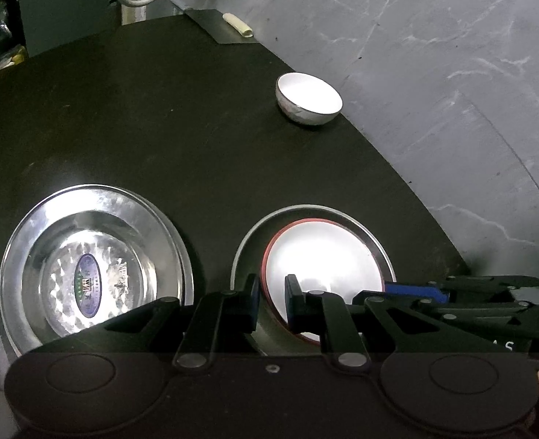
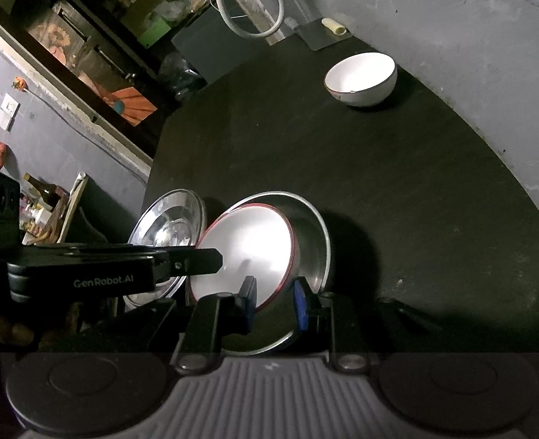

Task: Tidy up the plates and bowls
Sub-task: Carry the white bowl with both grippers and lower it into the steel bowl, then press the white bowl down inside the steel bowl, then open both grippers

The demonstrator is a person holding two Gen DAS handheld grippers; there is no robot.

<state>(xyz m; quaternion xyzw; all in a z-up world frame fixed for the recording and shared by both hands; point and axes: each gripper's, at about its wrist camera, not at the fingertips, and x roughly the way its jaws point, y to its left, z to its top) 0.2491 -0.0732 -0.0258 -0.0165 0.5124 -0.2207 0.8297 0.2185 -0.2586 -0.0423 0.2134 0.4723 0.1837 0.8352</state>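
The left gripper (image 1: 271,301) grasps the near rim of the red-rimmed white plate (image 1: 324,252). The right gripper (image 2: 275,301) clenches the same plate's rim together with the steel plate (image 2: 315,234) beneath it. This pair sits at the worktop's (image 1: 196,146) near edge. A second steel plate (image 1: 93,259) lies just beside, at the near left corner. A white bowl (image 1: 308,97) stands well apart by the far edge. A flat grey sheet (image 1: 214,25) occupies the far corner. Worktop dark; grey marbled wall (image 1: 434,55) behind.

white hose (image 2: 247,18), wall switch (image 2: 8,109), bottle (image 2: 44,188)
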